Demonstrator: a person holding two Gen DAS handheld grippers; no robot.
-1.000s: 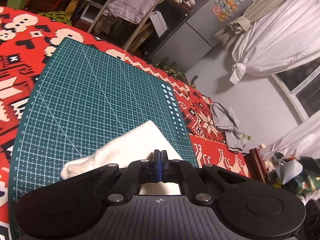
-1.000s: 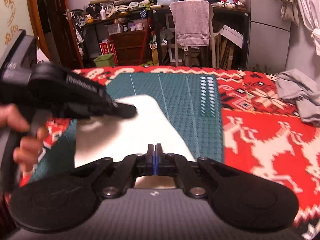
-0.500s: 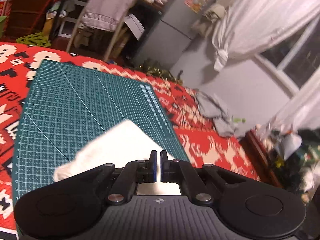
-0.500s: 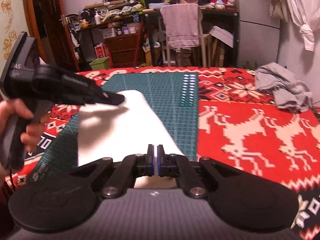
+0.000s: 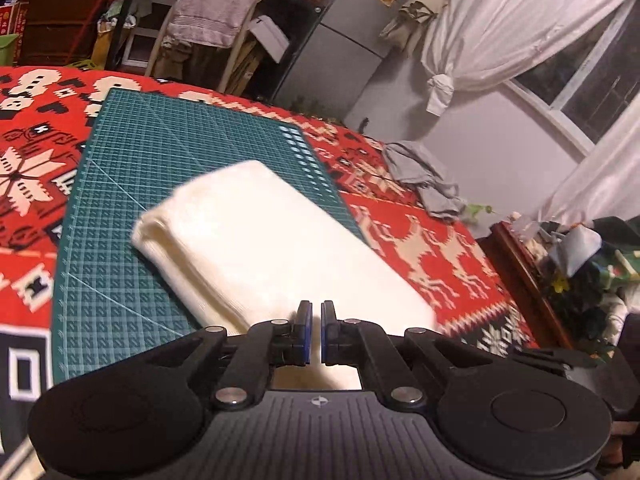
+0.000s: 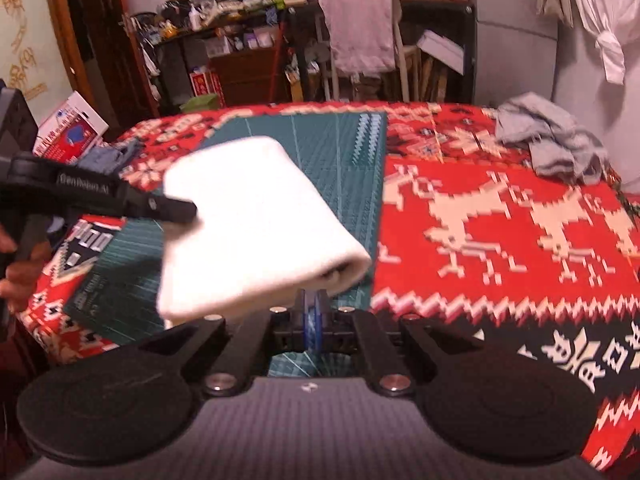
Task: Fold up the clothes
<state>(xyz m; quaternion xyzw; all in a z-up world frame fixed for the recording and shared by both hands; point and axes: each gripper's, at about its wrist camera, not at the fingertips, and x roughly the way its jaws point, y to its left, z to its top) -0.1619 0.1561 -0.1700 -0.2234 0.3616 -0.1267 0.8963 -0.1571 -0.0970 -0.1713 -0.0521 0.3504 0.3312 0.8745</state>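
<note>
A white cloth (image 5: 260,240), folded into a thick rectangle, lies on the green cutting mat (image 5: 160,148). My left gripper (image 5: 316,328) is at the cloth's near edge with its blue pads a small gap apart and white fabric showing behind the gap. In the right wrist view the same cloth (image 6: 256,232) lies on the mat (image 6: 340,148), with the left gripper's tip (image 6: 176,212) touching its left side. My right gripper (image 6: 314,308) sits just short of the cloth's near rolled edge. Its pads are narrowly apart with nothing between them, and the view is blurred.
A red patterned tablecloth (image 6: 480,220) covers the table. A crumpled grey garment (image 6: 552,144) lies at its far right corner, also seen in the left wrist view (image 5: 424,176). A person's hand (image 6: 16,264) holds the left gripper. A chair draped with a towel (image 6: 356,28) stands behind the table.
Both grippers went from shut on the cloth to slightly apart. Both drew back from the cloth, which has come down onto the mat as a folded rectangle.
</note>
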